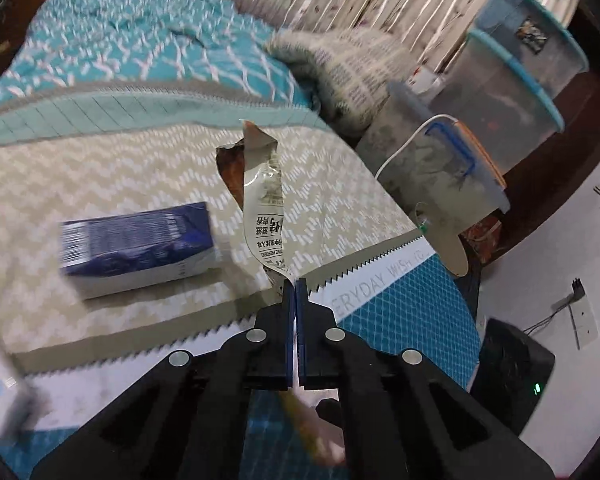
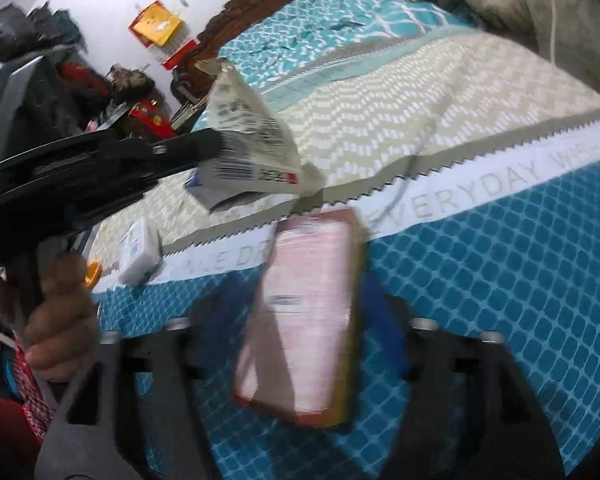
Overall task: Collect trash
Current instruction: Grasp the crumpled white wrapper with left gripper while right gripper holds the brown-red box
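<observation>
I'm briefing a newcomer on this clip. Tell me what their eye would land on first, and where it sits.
First, the torn wrapper standing up from the shut left gripper, pinched at its lower end above the bedspread. Next, the blurred pink box between the wide-set fingers of the right gripper; whether they press on it is unclear. A dark blue carton lies on the bed left of the wrapper.

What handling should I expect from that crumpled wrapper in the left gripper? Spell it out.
The wrapper is probably floppy: it is creased and bent above the shut left gripper. Likely very light, since a pinch at one end holds it up. Its glossy film may slip.
</observation>
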`<control>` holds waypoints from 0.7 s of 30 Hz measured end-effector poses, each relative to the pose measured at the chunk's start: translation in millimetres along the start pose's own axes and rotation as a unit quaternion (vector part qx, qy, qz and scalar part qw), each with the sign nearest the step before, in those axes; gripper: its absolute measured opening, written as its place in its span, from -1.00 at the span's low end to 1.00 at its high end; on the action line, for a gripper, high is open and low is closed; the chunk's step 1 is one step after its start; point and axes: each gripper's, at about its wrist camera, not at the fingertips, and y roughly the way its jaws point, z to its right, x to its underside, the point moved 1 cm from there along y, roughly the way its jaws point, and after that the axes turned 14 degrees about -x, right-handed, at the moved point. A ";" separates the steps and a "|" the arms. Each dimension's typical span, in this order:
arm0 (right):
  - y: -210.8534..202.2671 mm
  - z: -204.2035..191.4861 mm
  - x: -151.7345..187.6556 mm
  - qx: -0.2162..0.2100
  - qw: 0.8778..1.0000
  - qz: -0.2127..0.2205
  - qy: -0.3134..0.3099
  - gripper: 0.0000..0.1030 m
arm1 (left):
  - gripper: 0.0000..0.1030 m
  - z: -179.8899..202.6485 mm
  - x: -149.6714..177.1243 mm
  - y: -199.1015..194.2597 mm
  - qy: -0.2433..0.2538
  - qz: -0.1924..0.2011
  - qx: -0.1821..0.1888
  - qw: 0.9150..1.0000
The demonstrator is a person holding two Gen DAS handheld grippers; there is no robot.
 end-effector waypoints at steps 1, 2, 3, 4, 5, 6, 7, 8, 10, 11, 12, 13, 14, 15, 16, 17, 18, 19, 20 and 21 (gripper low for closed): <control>0.1 -5.7 2.0 0.008 1.000 0.001 -0.011 0.44 | -0.98 -5.5 7.0 -12.1 0.004 0.006 -0.005 1.000; 0.9 -9.2 2.9 0.012 1.000 0.000 -0.017 0.46 | -0.98 -9.8 14.0 -21.3 0.007 0.009 -0.011 1.000; 1.0 -12.0 3.7 0.015 1.000 0.001 -0.022 0.46 | -0.98 -13.7 20.3 -28.1 0.010 0.010 -0.014 1.000; 0.1 -14.4 4.9 0.016 1.000 0.003 -0.024 0.48 | -0.98 -18.6 30.4 -37.4 0.013 0.009 -0.018 1.000; -1.2 -15.7 5.5 0.017 1.000 0.004 -0.026 0.52 | -0.98 -22.9 39.9 -44.3 0.015 0.007 -0.023 1.000; -2.8 -19.5 8.0 0.020 0.999 0.005 -0.030 0.55 | -0.98 -26.4 48.0 -48.7 0.016 0.004 -0.027 1.000; -2.8 -22.9 10.1 0.026 0.999 0.006 -0.037 0.61 | -0.98 -30.7 59.0 -53.5 0.017 -0.003 -0.030 0.999; -2.6 -25.0 11.7 0.030 0.999 0.006 -0.043 0.63 | -0.98 -33.5 68.8 -55.5 0.017 -0.012 -0.031 0.999; -0.2 -31.4 18.3 0.042 0.997 0.000 -0.057 0.67 | -0.98 -40.0 89.2 -58.0 0.016 -0.031 -0.034 0.999; 1.4 -33.4 20.9 0.050 0.997 -0.001 -0.065 0.68 | -0.97 -42.2 96.3 -58.8 0.013 -0.036 -0.035 0.999; 3.6 -34.7 21.5 0.056 0.996 -0.003 -0.069 0.68 | -0.97 -44.0 101.2 -59.9 0.010 -0.036 -0.035 0.999; 5.6 -35.2 22.7 0.062 0.995 -0.005 -0.072 0.68 | -0.95 -46.7 105.0 -60.3 0.005 -0.036 -0.039 0.999; 8.0 -34.2 25.4 0.068 0.995 -0.010 -0.071 0.68 | -0.81 -47.8 106.2 -57.0 0.000 -0.039 -0.045 0.998; 9.7 -32.5 26.9 0.070 0.995 -0.014 -0.066 0.68 | -0.61 -50.1 105.6 -53.5 -0.005 -0.044 -0.049 0.998; 10.9 -30.4 28.3 0.071 0.996 -0.018 -0.060 0.68 | -0.54 -52.5 103.4 -49.7 -0.010 -0.044 -0.050 0.998; 11.7 -28.1 29.0 0.071 0.996 -0.021 -0.054 0.68 | -0.49 -53.4 100.7 -45.6 -0.011 -0.042 -0.051 0.998; 11.7 -26.6 29.9 0.073 0.996 -0.021 -0.051 0.68 | -0.49 -54.4 97.3 -40.7 -0.013 -0.043 -0.056 0.997; 11.0 -25.9 30.6 0.077 0.996 -0.020 -0.051 0.68 | -0.49 -56.4 92.8 -35.0 -0.018 -0.044 -0.057 0.997; 10.3 -25.2 31.0 0.079 0.995 -0.020 -0.052 0.68 | -0.49 -58.8 88.6 -31.0 -0.023 -0.044 -0.056 0.997; 9.1 -25.6 31.8 0.082 0.995 -0.019 -0.053 0.68 | -0.49 -62.4 83.9 -25.0 -0.030 -0.043 -0.057 0.997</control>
